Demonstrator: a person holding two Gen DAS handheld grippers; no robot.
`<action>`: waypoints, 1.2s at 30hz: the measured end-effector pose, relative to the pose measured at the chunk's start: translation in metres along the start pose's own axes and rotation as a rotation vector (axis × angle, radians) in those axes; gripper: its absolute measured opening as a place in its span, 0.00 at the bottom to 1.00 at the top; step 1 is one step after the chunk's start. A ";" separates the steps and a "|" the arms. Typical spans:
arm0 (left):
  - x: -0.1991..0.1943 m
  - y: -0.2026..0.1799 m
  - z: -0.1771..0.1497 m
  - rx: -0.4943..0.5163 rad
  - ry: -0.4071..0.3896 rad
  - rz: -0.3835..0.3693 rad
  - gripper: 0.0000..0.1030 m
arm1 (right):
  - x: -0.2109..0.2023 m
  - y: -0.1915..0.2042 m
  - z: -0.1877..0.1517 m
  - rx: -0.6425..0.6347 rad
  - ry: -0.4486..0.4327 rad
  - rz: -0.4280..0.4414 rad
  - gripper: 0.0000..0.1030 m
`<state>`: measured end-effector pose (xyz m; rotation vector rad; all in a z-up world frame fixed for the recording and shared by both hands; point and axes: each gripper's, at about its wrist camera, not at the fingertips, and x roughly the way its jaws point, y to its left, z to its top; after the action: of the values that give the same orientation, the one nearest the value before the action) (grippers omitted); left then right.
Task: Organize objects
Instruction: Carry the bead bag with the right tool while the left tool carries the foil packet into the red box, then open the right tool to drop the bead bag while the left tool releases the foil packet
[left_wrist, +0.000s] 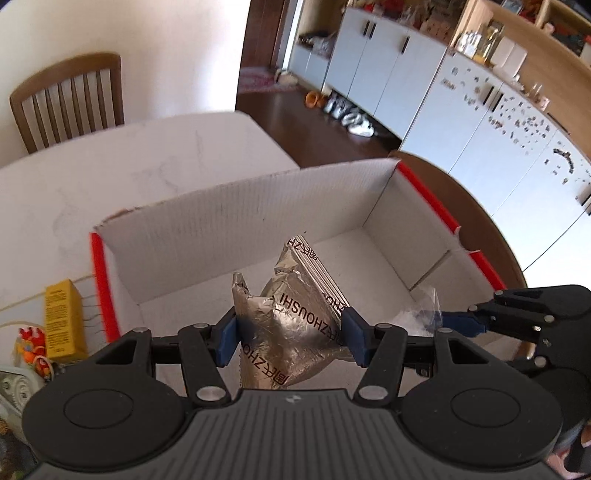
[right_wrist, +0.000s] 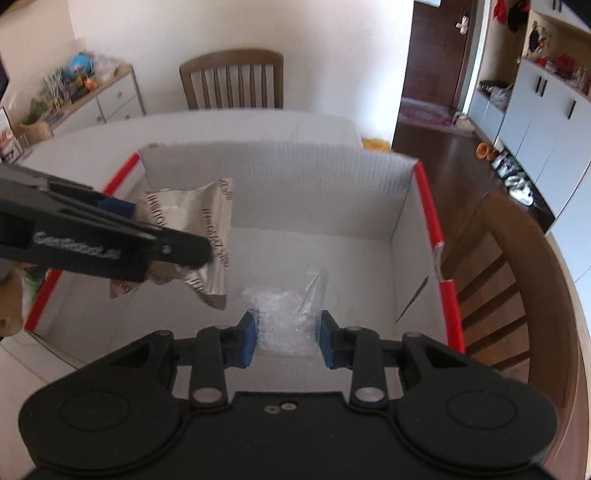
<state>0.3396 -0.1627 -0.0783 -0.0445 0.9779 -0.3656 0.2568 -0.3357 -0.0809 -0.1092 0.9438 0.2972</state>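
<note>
Both fisheye views are bright with soft daylight, and the white wall (left_wrist: 166, 55) is nearly washed out. Straight lines bow strongly toward the edges, where the cabinets (left_wrist: 498, 122) smear. Glare glints off the crumpled foil packet (left_wrist: 291, 328); shadows stay faint.

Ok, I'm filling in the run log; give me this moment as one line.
left gripper: shut on foil packet | right gripper: shut on clear plastic bag | both over open white cardboard box

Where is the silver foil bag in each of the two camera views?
Left wrist view: foil bag, bottom centre, clamped in the left gripper.
Right wrist view: foil bag, left of centre, above the box floor.
Shared landmark: white cardboard box with red edges.
</note>
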 end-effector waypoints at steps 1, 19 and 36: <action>0.006 0.000 0.002 0.003 0.012 0.009 0.56 | 0.003 -0.001 0.001 -0.005 0.015 0.003 0.32; 0.067 0.001 0.014 -0.018 0.210 0.068 0.56 | 0.048 -0.004 0.006 -0.042 0.204 0.017 0.32; 0.070 -0.001 0.016 -0.005 0.212 0.078 0.63 | 0.053 -0.013 0.010 -0.011 0.284 0.008 0.46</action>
<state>0.3872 -0.1879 -0.1252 0.0283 1.1864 -0.3004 0.2975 -0.3350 -0.1189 -0.1607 1.2245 0.2989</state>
